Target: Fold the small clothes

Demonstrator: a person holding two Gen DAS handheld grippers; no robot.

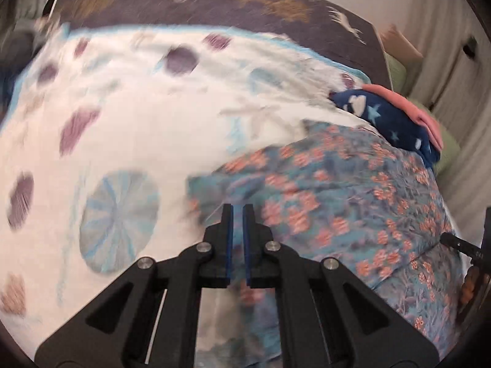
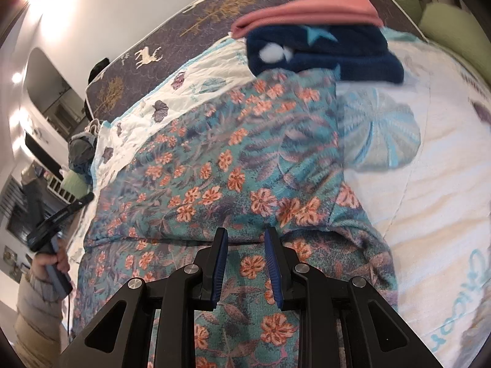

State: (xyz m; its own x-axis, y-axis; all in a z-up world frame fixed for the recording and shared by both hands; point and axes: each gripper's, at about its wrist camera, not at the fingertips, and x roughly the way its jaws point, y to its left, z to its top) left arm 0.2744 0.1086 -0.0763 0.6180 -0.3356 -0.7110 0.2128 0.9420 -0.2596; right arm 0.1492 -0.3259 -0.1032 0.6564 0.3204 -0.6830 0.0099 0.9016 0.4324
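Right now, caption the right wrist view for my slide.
Right gripper hovers over floral garment on quilt; folded navy and pink clothes behind.

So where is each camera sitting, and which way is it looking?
Left wrist: sits on the left gripper, looking down along its nearly closed fingers at the white quilt and the floral garment; the picture is blurred.
Right wrist: sits on the right gripper, looking down onto the floral garment; at the left edge, a hand and sleeve.
Both views share: the floral garment, the quilt, and the navy star garment under a pink one.
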